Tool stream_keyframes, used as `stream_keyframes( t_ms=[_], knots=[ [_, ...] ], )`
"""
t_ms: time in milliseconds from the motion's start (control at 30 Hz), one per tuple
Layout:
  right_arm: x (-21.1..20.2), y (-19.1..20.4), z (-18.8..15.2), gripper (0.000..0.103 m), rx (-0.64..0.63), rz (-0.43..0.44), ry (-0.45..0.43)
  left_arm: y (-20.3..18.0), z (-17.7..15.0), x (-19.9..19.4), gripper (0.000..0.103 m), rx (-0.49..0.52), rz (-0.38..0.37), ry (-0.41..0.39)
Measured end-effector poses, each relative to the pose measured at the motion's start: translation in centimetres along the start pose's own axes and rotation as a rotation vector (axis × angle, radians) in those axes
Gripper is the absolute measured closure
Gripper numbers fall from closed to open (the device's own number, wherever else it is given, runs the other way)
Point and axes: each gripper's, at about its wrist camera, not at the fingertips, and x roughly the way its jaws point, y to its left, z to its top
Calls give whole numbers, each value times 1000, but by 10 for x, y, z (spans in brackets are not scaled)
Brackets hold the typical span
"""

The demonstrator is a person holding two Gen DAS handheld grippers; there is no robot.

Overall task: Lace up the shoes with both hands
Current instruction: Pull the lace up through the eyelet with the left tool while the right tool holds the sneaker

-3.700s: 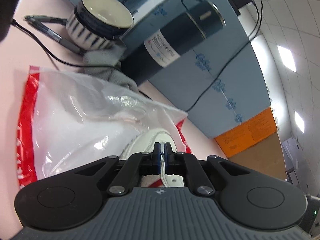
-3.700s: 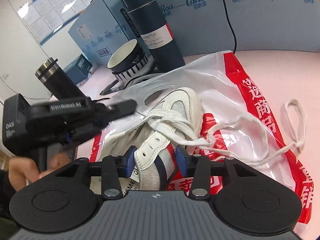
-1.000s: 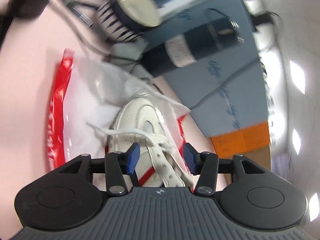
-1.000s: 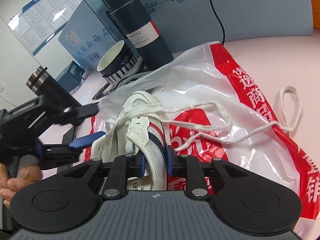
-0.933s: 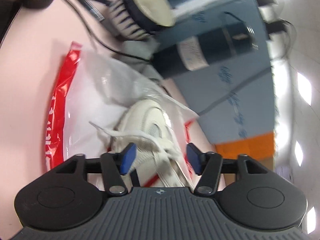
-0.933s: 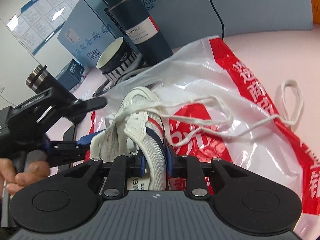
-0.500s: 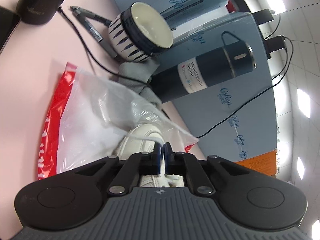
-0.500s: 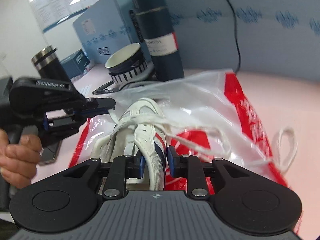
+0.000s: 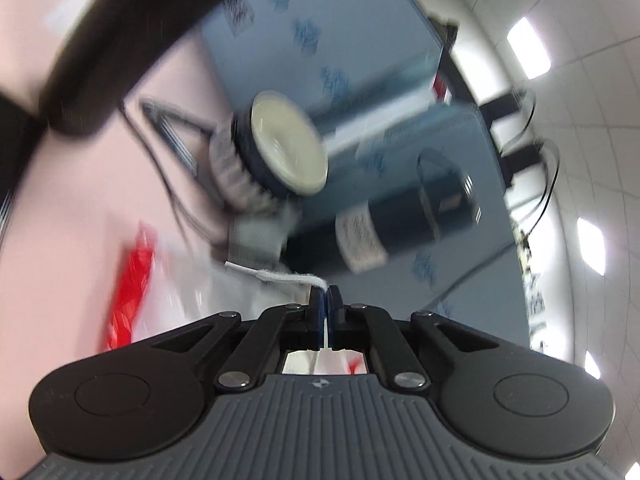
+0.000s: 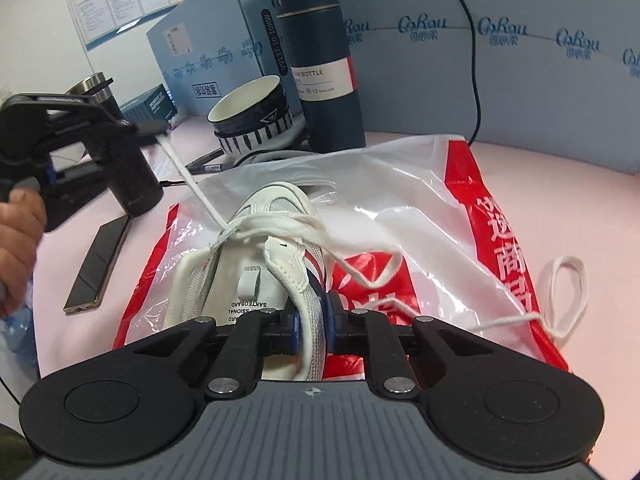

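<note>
Where tongs point(image 9: 324, 300) gaped, lace point(image 9: 280, 276) pinched

"BOTTLE" on dark flask point(image 10: 322, 74)

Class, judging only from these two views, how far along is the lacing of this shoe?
Done: the lace crosses the shoe near the toe. In hand: the left gripper is shut on one lace end, drawn taut; the right gripper's jaws are closing on the shoe's side. Left: the upper eyelets look unlaced, and the other end lies loose.

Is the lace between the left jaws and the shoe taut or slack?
Taut: the lace runs straight from the left gripper to the shoe.
</note>
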Motion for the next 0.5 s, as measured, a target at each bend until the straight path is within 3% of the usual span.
stream_keyframes(
  t_ms=[500],
  knots=[
    [0, 0, -3, 92, 25, 5, 14, -49, 74, -86, 102, 167, -102, -360]
  ],
)
